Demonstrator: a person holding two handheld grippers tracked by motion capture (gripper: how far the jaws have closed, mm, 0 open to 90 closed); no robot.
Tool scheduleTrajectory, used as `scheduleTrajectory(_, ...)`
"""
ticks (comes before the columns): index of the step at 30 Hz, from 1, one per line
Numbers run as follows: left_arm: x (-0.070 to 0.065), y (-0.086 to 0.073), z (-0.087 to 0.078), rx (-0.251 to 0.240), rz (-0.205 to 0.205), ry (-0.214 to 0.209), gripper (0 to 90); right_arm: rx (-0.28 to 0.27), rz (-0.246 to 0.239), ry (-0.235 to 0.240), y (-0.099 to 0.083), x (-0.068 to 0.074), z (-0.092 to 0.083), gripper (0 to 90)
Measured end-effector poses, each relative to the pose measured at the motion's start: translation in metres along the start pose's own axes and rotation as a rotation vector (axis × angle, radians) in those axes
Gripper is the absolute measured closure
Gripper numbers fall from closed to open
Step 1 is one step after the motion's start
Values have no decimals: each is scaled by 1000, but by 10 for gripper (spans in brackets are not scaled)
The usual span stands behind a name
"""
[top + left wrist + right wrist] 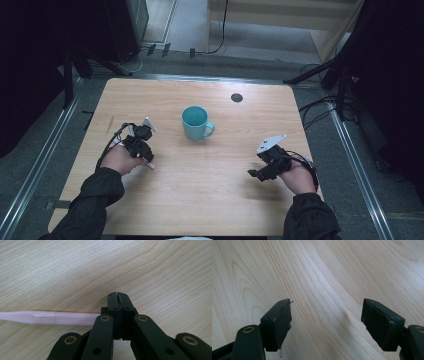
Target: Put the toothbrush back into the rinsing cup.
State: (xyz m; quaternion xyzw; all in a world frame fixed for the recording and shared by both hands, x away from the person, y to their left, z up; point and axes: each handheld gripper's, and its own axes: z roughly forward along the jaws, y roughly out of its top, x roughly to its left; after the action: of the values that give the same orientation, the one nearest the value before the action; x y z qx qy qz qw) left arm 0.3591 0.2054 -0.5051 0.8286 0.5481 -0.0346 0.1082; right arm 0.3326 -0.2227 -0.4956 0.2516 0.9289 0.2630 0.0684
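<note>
Left gripper (117,296) is clamping a pink stick (50,318), left of the teal mug (196,123). Right gripper (327,315) is hanging wide open and empty, off to the mug's right.

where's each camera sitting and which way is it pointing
High view: above the person's side, looking forward and down on the table, teal mug, both forearms.
Left gripper view: on the left claw, along jaws shut on a pink toothbrush handle.
Right gripper view: on the right claw, jaws open over wood.
Shared: the handle also shows from above.
</note>
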Motion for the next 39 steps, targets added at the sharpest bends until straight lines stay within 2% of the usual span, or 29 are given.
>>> scheduleTrajectory(12,4,-13,-3,7,-26,-3,894,-3,-11,5,4,-1,1,242)
scheduleTrajectory(14,5,-13,-4,15,-20,-1,894,-6,-15,5,5,-1,2,242)
scheduleTrajectory(22,9,-21,-5,16,-46,-8,894,-10,-22,7,8,-3,3,242)
scheduleTrajectory(27,10,-26,-5,13,-43,-5,893,-13,-17,9,10,-3,3,242)
scheduleTrajectory(39,19,-39,-9,8,-83,-5,893,-24,-19,14,16,-5,5,242)
